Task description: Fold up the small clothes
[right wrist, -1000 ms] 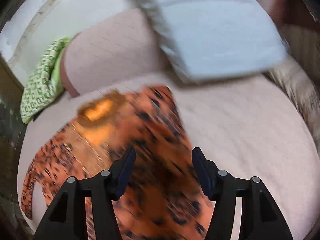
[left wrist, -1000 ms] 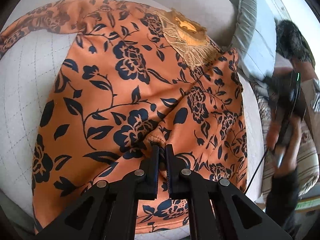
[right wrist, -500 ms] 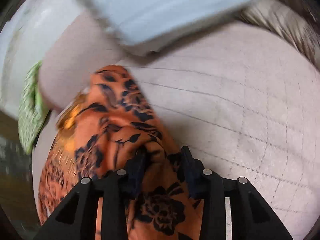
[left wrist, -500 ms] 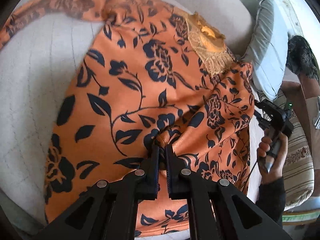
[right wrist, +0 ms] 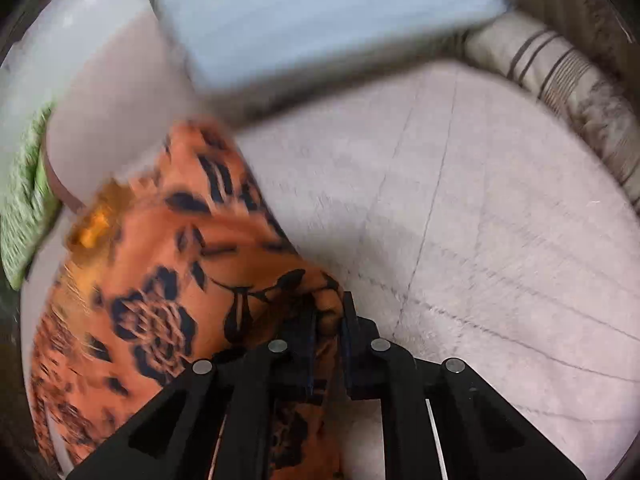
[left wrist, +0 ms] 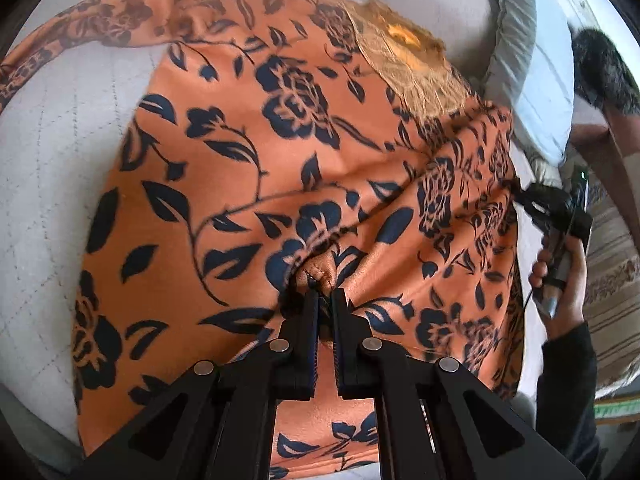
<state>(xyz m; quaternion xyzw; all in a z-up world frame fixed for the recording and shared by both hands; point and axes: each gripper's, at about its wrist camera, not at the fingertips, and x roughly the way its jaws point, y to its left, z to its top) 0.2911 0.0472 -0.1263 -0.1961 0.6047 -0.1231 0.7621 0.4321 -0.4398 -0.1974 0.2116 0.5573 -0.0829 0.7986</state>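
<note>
Quilted grey bedding (left wrist: 52, 168) carries the work, with a pale blue pillow (right wrist: 320, 12) at its head and a green cloth (right wrist: 24, 208) tucked off to one side. Your orange top (left wrist: 248, 160) with dark flowers lies spread across the bed, neckline lace (left wrist: 404, 68) toward the pillow and one sleeve (left wrist: 60, 40) trailing out to the far left.

Your left gripper (left wrist: 325, 300) has its jaws pressed together on a gather of the cloth near the hem, which bunches up just ahead of the tips. Your right gripper (right wrist: 328, 312) has come down to the same state: jaws pinching a fold at the garment's right edge, with bare bedding beside it. From the left camera you can see your right hand (left wrist: 560, 264) at that edge, where the right side of the top already stands lifted into a ridge.

By the look of it you are early in the job. Both grips are set, but no fold is laid flat yet: the body is still open, the left sleeve is not tucked in, and the lengthwise and crosswise folds all appear to remain.
</note>
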